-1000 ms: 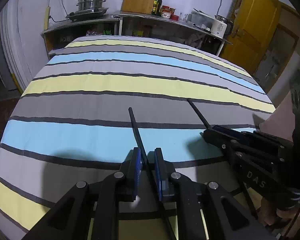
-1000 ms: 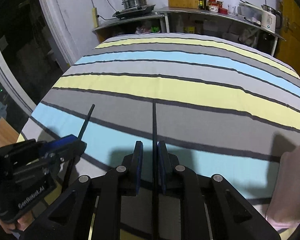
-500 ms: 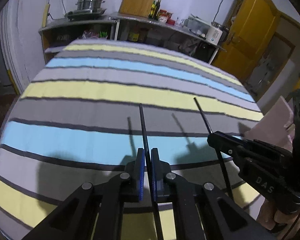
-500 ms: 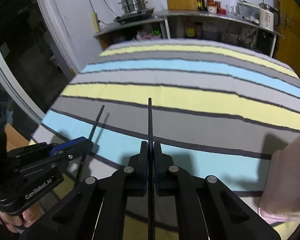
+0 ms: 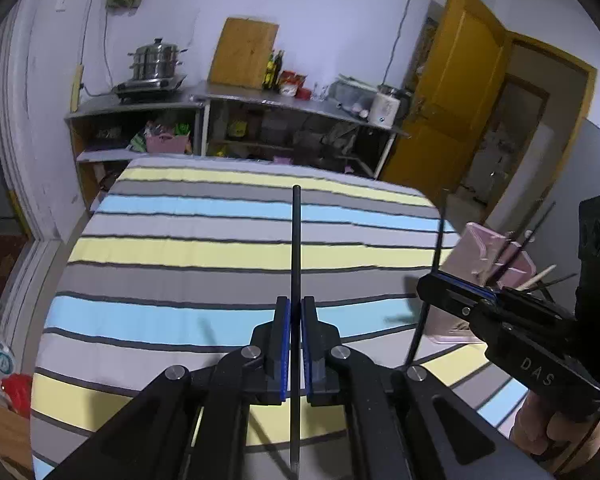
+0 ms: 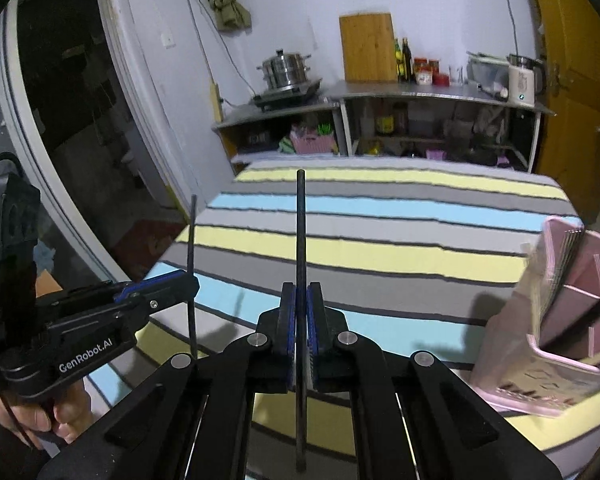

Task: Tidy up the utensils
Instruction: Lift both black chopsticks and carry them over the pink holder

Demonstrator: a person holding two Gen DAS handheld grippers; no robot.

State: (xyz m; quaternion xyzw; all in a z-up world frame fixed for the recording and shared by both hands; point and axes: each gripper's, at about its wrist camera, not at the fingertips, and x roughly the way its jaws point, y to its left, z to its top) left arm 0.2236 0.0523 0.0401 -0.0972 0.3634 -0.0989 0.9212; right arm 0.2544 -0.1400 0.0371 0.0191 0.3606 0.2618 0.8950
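Over at nine o'clock from where I stand, the left gripper is clamped on a black chopstick, its two blue-padded fingers pressed against the thin stick, which points straight up and forward above the striped tablecloth. Toward twelve o'clock the cloth lies bare as far as I can see, with nothing loose left on it. Moving to about two o'clock, the right gripper pinches a second black chopstick the same way, fingers tight on its shaft. At three o'clock sits the pink utensil holder, divided into compartments, with several dark sticks and a pale one standing in it. I'd judge the sorting mostly done: some utensils are housed, and these two sticks wait to be dropped in.
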